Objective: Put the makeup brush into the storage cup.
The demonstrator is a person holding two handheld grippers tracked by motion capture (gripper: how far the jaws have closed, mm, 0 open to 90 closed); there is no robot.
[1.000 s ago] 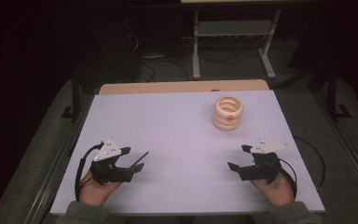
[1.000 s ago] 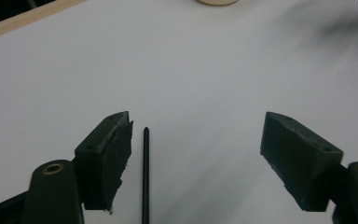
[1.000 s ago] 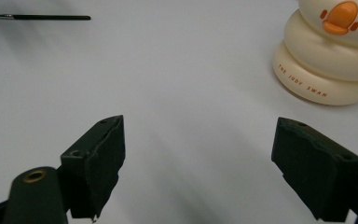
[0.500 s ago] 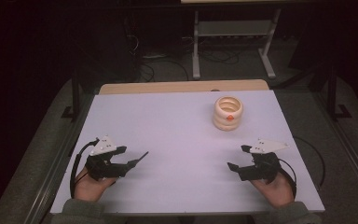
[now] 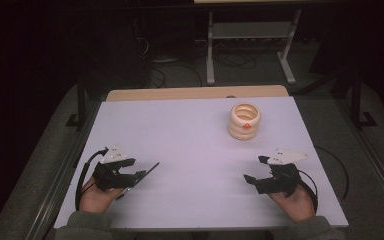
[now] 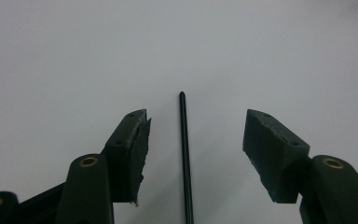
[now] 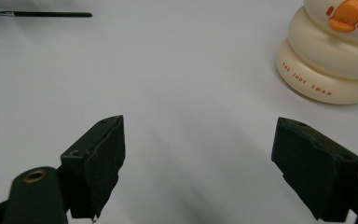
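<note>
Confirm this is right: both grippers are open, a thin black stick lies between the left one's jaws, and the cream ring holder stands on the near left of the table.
Wrong side. The high view shows the cream ring holder on the far right of the table; the rest holds.

The surface [image 5: 190,135] is pale lilac-white with a bare wooden strip [image 5: 195,93] along its far edge; grey carpet [image 5: 45,150] lies on either side; beyond, the room sinks into darkness, where a white metal stand [image 5: 250,45] rises from two feet; dark cables [image 5: 170,70], perhaps several, coil on the floor beside it; black frame legs [image 5: 81,100] flank the far corners.
</note>
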